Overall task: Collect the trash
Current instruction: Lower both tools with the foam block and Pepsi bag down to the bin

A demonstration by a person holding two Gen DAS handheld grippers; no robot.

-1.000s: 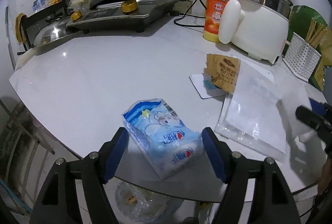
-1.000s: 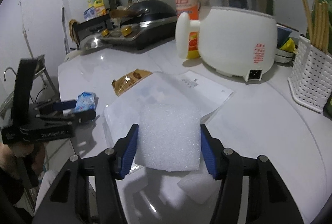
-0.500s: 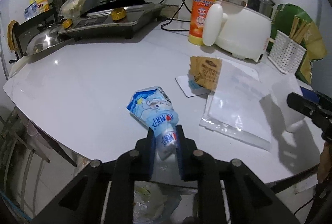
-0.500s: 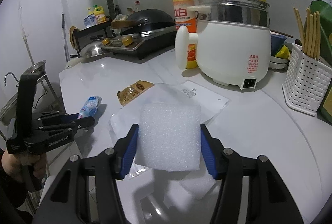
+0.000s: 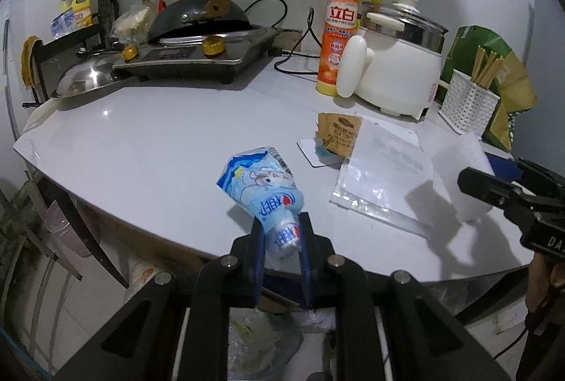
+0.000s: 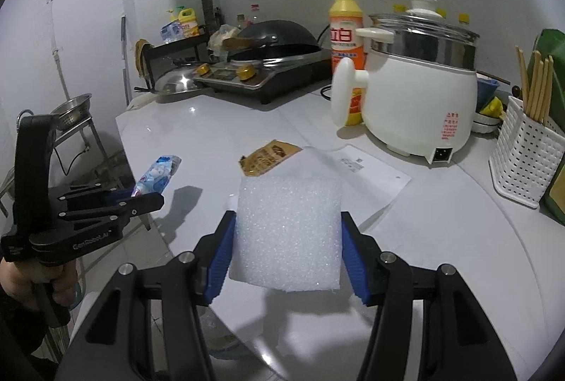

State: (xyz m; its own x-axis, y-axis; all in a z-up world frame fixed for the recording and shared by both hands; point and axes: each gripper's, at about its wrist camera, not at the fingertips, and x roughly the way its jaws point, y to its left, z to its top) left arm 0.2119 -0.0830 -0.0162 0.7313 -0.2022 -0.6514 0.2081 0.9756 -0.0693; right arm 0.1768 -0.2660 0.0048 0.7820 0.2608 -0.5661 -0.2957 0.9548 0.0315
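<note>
My left gripper (image 5: 281,222) is shut on a blue and white snack wrapper (image 5: 261,183) and holds it lifted above the white table's front edge (image 5: 141,148). The wrapper also shows in the right wrist view (image 6: 157,174). My right gripper (image 6: 287,222) is shut on a white foam sheet (image 6: 287,232), held above the table; the foam also shows in the left wrist view (image 5: 462,176). A brown sachet (image 5: 340,134) and a clear plastic bag (image 5: 385,172) lie on the table. A bag with trash (image 5: 257,342) sits below the table edge.
A white electric pot (image 5: 399,73), an orange detergent bottle (image 5: 339,35), a stove with a wok (image 5: 197,38) and a white chopstick basket (image 5: 466,102) stand at the back. A white card (image 5: 314,151) lies by the sachet.
My left gripper closed on the wrapper and lifted it off the table, pulling back toward the edge. My right gripper rose a little with the foam.
</note>
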